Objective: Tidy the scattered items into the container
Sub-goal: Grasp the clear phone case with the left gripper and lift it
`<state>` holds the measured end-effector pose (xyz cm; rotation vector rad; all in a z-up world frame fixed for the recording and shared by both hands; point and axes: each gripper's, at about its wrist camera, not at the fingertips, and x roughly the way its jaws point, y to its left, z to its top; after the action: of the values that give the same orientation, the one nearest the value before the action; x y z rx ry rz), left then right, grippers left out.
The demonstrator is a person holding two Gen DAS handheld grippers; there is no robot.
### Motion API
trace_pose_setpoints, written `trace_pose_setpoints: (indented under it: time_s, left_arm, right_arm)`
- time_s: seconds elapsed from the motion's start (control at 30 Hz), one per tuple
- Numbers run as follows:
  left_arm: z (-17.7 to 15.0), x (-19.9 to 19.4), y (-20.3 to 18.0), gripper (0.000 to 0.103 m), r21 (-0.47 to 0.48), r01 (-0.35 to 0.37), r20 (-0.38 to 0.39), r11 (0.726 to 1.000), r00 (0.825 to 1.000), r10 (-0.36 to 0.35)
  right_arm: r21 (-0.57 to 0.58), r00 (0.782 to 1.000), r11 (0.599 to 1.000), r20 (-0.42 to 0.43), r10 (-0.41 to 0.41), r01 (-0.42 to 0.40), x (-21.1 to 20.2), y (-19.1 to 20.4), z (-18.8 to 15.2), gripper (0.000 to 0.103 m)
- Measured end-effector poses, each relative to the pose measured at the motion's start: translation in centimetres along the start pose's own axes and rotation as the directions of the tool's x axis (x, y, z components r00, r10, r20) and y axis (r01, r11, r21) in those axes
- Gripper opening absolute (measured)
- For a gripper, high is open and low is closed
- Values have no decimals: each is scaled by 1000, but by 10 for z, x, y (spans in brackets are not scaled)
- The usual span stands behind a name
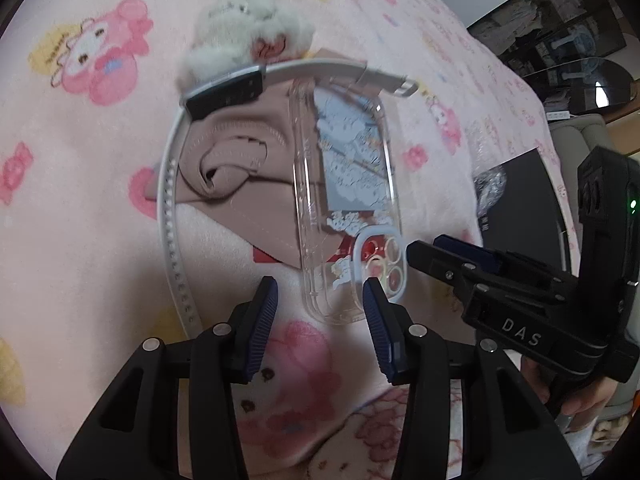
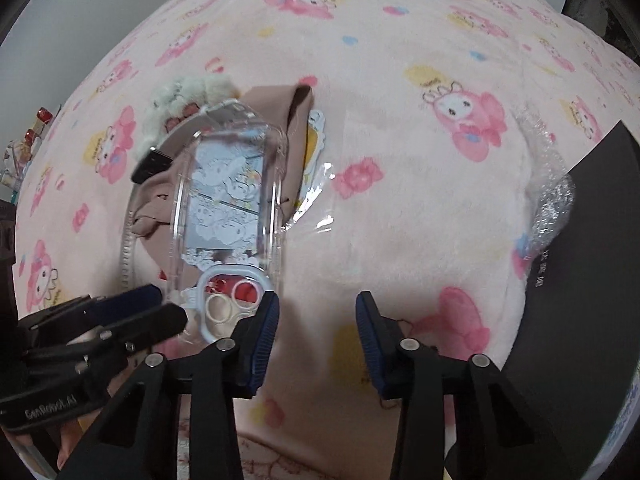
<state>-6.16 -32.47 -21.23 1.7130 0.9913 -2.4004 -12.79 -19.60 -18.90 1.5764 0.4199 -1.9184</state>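
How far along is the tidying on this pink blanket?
Nothing looks put away yet. The clear phone case, beige garment, white headband and fluffy plush toy lie piled on the blanket. Both the left gripper and right gripper are open and empty, near the case's camera end. The black box at the blanket's edge may be the container; everything remains to move.
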Motion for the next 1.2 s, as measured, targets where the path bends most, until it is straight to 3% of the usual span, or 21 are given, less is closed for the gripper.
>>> trace_pose_setpoints:
  time_s: [0.03,0.1,0.23,0.3,0.37,0.43,0.47,0.57,0.63,0.73,0.8,0.87,0.97,1.07,1.2]
  left_arm:
    - [0,3,1,44,-4,-1,-5,1000,1000,1]
    - [0,5,2,29,-19,23,-13,1000,1000,-23]
    - [-3,-9,6,19,-43,45,21,998,999,-44]
    - [-5,-24,11,17,-66,24,67,998,998,-20]
    - [-8,-39,20,14,-97,6,107,995,994,4]
    - [-11,-55,29,12,-132,-59,145,989,986,79]
    - [-13,-58,31,13,-136,-75,154,988,983,96]
    - [-18,-53,38,23,-133,1,98,991,995,12]
    - [-23,-44,45,25,-143,59,48,988,997,-53]
    - [-24,-24,47,31,-172,124,5,977,992,-125]
    - [-19,-14,52,40,-211,174,19,962,985,-174]
    - [-14,-10,57,37,-226,175,23,958,984,-175]
    - [-8,-17,65,24,-237,187,49,953,982,-180]
    - [-7,-43,77,20,-235,134,106,963,988,-112]
    - [-9,-69,97,18,-276,71,158,958,987,-28]
  right_arm:
    - [1,1000,1000,-10,4,-4,4,0,1,32]
    - [2,999,1000,-30,15,-15,10,1,3,27]
    - [-11,998,999,-54,39,-40,14,5,4,21]
    - [-45,996,997,-62,62,-65,11,12,3,19]
    - [-107,988,984,-78,134,-142,4,25,0,19]
    - [-138,969,961,-94,229,-240,-5,37,-3,19]
    - [-147,968,958,-83,237,-247,-11,40,-2,19]
    - [-128,982,974,-28,186,-188,-18,39,9,19]
    - [-90,987,983,-7,160,-160,-13,33,16,19]
    - [-76,987,984,1,162,-162,-4,33,19,19]
    - [-73,986,984,-18,163,-164,4,35,20,19]
    - [-63,987,985,-31,157,-158,10,37,20,19]
    - [-58,988,986,-29,154,-155,13,40,20,19]
    - [-55,989,988,-11,147,-148,9,44,31,20]
    - [-61,987,986,30,157,-155,4,56,55,38]
